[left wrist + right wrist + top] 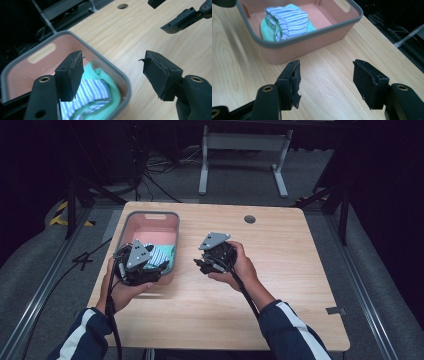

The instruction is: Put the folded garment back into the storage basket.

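Cloth [287,21] folded in bin [312,37] on counter [332,75]. Left hand-held gripper [112,72] released, empty, above bin rim; right hand-held gripper [325,82] released, empty, beside bin. Risk: jaw snags cloth, unfolds it.

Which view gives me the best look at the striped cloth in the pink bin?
The right gripper view: the striped cloth lies folded and unobstructed on a green cloth inside the pink bin. The left gripper view shows it blurred behind a jaw; in the high view the left hand-held gripper covers most of it.
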